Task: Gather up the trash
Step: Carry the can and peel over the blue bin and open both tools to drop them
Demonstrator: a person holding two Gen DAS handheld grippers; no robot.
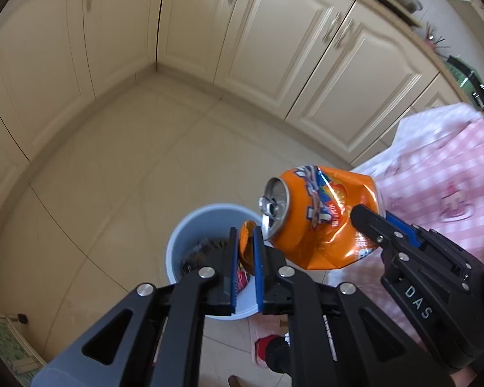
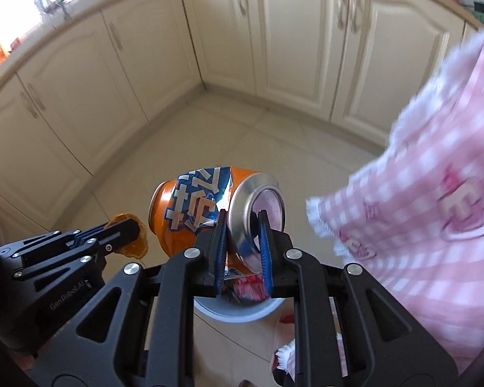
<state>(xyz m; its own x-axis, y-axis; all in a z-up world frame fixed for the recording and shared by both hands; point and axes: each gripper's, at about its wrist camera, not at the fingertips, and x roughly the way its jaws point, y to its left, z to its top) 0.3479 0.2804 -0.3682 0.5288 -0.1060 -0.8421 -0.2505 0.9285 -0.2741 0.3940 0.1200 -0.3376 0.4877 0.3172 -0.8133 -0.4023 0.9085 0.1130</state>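
Bin [image 1: 177, 242] below both claws, pink checked cloth [image 1: 451, 174] beside, cabinets [image 1: 274, 48] behind

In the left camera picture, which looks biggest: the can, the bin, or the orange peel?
1. Can, though it is nearer the camera than the bin.
2. Bin, partly hidden by the gripper.
3. Peel, mostly hidden between the fingers.

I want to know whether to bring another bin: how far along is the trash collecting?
Done: the pale blue bin on the floor already holds some wrappers. In hand: the right tongs are shut on a crushed orange can, and the left tongs pinch an orange peel-like scrap, both above the bin. Left: dropping both in. The pink checked tablecloth shows no other trash here.
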